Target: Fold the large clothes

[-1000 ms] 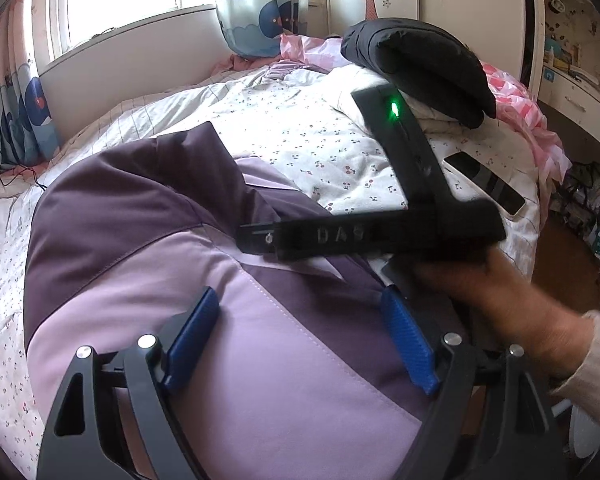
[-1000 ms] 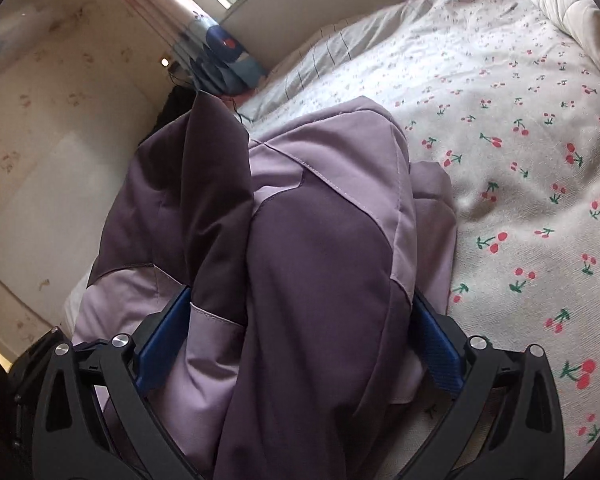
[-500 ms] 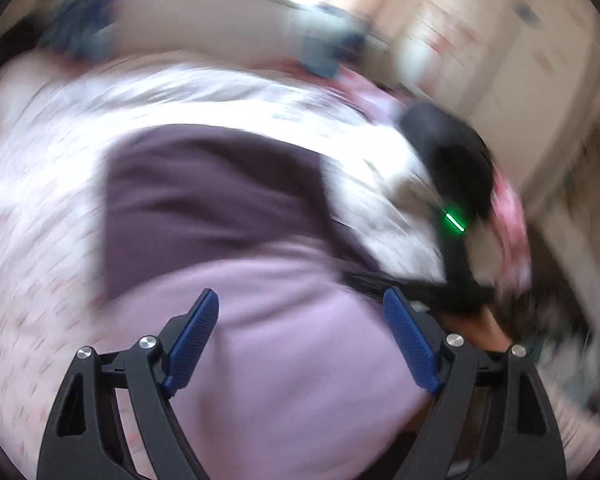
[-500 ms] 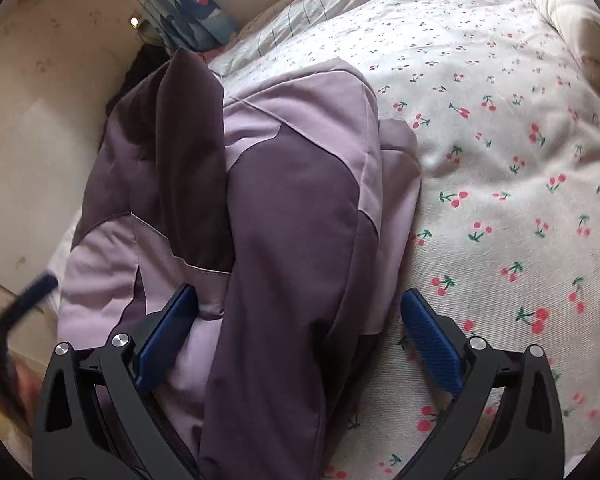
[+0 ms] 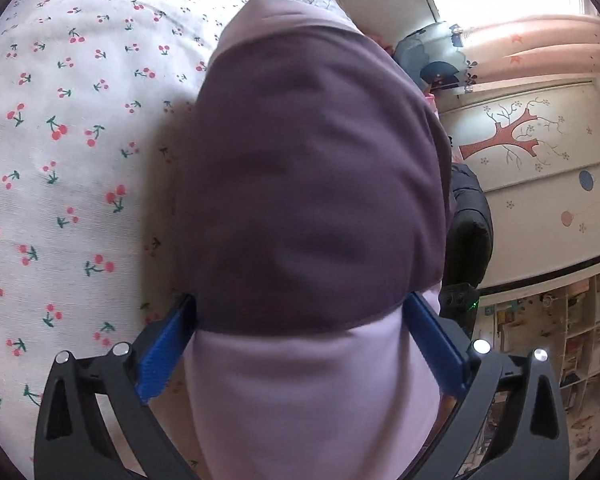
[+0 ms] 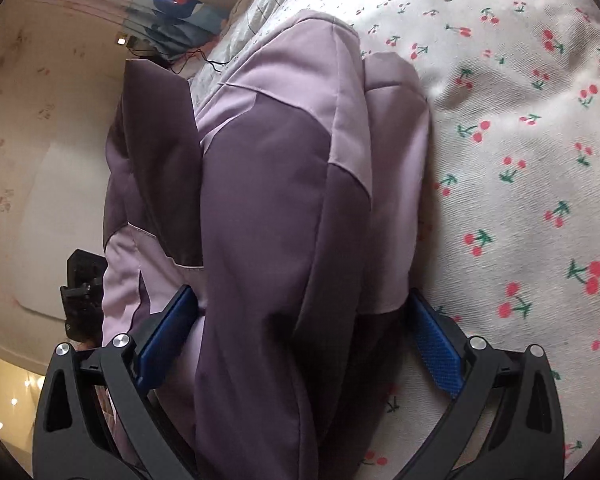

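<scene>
A large two-tone purple jacket [image 5: 316,184], dark plum and pale lilac, lies bundled on the cherry-print bedsheet [image 5: 60,160]. My left gripper [image 5: 300,340] is wide open, with the jacket's bulk between its blue pads [image 5: 164,352]. In the right wrist view the same jacket [image 6: 276,200] is folded over itself. My right gripper [image 6: 300,328] is also wide open and straddles the jacket's near end. The left gripper's black body [image 6: 82,292] shows at the jacket's far side.
The bed's cherry-print sheet [image 6: 520,160] spreads to the right. A black padded garment [image 5: 470,232] lies beyond the jacket. A wardrobe with a tree picture [image 5: 520,140], shelves [image 5: 560,340] and a curtained window [image 5: 500,20] are behind.
The left gripper has swung and rolled sharply, so its view is now tilted with the jacket filling it. The right gripper has rolled too and moved closer over the jacket. Both stay open.
</scene>
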`<state>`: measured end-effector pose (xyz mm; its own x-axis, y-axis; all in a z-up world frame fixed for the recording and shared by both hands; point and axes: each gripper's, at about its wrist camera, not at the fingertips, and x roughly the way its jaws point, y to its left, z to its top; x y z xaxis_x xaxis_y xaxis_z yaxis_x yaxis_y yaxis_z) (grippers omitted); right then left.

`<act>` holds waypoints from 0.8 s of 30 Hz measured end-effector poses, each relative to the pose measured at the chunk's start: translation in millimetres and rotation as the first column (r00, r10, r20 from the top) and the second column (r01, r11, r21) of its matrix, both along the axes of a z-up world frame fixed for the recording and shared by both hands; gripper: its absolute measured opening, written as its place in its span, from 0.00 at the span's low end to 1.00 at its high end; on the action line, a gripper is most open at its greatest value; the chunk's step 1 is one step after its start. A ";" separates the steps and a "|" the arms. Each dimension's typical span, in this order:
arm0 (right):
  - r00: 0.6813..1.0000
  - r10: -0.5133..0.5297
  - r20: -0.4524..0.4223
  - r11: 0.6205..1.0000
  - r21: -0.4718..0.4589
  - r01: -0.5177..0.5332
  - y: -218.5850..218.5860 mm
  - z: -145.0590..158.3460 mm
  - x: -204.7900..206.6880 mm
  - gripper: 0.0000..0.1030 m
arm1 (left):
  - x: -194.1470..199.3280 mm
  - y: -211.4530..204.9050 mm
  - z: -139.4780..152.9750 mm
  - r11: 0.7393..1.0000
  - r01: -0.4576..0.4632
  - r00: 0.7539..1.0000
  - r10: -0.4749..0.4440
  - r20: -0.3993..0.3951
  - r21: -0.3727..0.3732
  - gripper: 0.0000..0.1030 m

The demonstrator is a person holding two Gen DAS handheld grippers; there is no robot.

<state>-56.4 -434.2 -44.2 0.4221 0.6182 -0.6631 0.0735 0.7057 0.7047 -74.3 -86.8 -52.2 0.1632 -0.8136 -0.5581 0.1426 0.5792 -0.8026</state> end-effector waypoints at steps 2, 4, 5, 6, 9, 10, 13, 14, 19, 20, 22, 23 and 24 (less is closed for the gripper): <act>1.000 0.006 0.028 1.000 0.026 -0.007 5.1 -1.3 -1.7 0.94 | -3.6 -7.1 6.2 0.999 0.005 1.000 -0.006 0.031 0.039 0.95; 0.996 0.010 0.083 0.998 0.061 -0.015 11.6 2.8 -3.1 0.94 | -15.5 -15.7 21.8 0.996 -0.009 0.994 0.000 0.113 0.085 0.95; 0.994 0.008 0.106 0.997 0.074 -0.016 17.1 4.5 -6.8 0.94 | -23.0 -18.2 29.9 0.994 -0.013 0.988 -0.003 0.157 0.105 0.95; 0.991 0.005 0.135 0.996 0.093 -0.018 20.0 7.5 -9.6 0.94 | -26.6 -17.6 36.3 0.994 -0.018 0.983 -0.002 0.182 0.107 0.95; 0.975 0.014 0.223 0.988 0.148 -0.048 39.4 22.1 -11.0 0.95 | -37.6 -4.6 57.2 0.993 -0.045 0.965 0.015 0.264 0.106 0.94; 0.968 0.030 0.249 0.983 0.166 -0.074 54.3 28.1 -5.7 0.94 | -40.2 5.5 67.0 0.992 -0.065 0.956 0.031 0.291 0.110 0.94; 0.947 0.074 0.312 0.969 0.202 -0.142 97.1 43.8 15.7 0.94 | -45.4 47.3 91.9 0.983 -0.133 0.931 0.079 0.357 0.129 0.94; 0.936 0.090 0.340 0.962 0.215 -0.171 117.7 51.9 27.5 0.94 | -45.8 62.5 101.4 0.978 -0.160 0.921 0.099 0.377 0.135 0.94; 0.896 0.184 0.403 0.936 0.206 -0.285 223.2 74.3 86.6 0.94 | -34.3 154.3 145.2 0.917 -0.343 0.852 0.212 0.479 0.203 0.93; 0.892 0.210 0.400 0.937 0.179 -0.301 247.7 70.4 99.0 0.94 | -30.8 175.8 147.6 0.896 -0.381 0.841 0.233 0.489 0.228 0.93; 0.901 0.267 0.343 0.948 0.073 -0.308 292.8 48.8 123.5 0.94 | -21.3 208.8 135.0 0.853 -0.428 0.840 0.255 0.478 0.298 0.93; 0.914 0.292 0.280 0.952 0.006 -0.306 313.6 28.3 133.9 0.94 | -16.5 219.6 124.5 0.837 -0.442 0.846 0.270 0.460 0.321 0.93; 0.926 0.315 0.209 0.949 -0.045 -0.312 331.2 3.5 142.4 0.94 | -7.0 234.0 101.1 0.809 -0.455 0.861 0.293 0.415 0.372 0.93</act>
